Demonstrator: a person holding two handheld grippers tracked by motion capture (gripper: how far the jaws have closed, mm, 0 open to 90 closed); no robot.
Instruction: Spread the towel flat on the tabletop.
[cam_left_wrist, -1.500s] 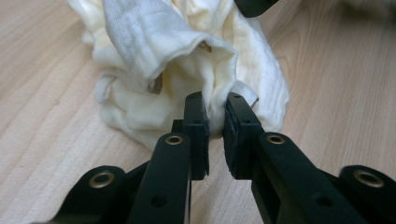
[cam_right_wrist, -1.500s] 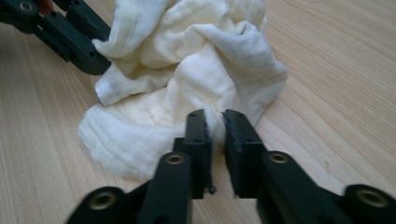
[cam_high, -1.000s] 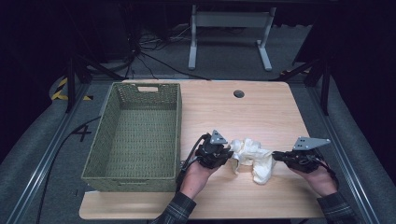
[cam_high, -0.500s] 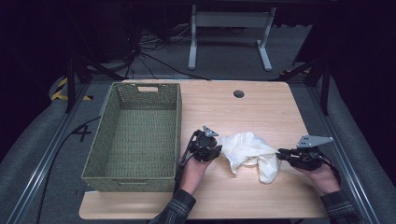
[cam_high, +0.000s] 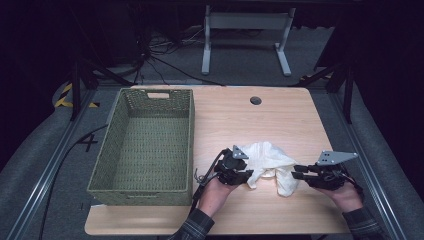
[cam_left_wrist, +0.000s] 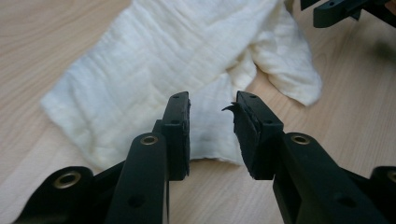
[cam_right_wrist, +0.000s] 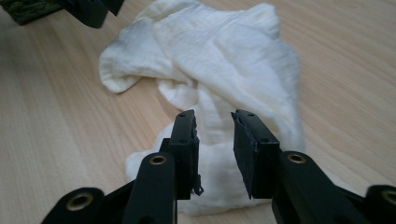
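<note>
A crumpled white cloth lies on the wooden table near its front edge. My left gripper sits at the cloth's left end and my right gripper at its right end, pointing at each other. In the left gripper view the jaws stand apart just above the cloth's near hem, pads not pressing on it. In the right gripper view the jaws are likewise apart over a fold of the cloth. Both pairs of jaws have just been opening.
A green woven basket, empty, stands on the table's left side, close to my left hand. A round cable hole lies in the tabletop farther back. The table's right edge runs just beyond my right hand.
A second ago the cloth was bunched up and pinched between both grippers. Both have let go, and it now lies looser and more spread out on the table.
</note>
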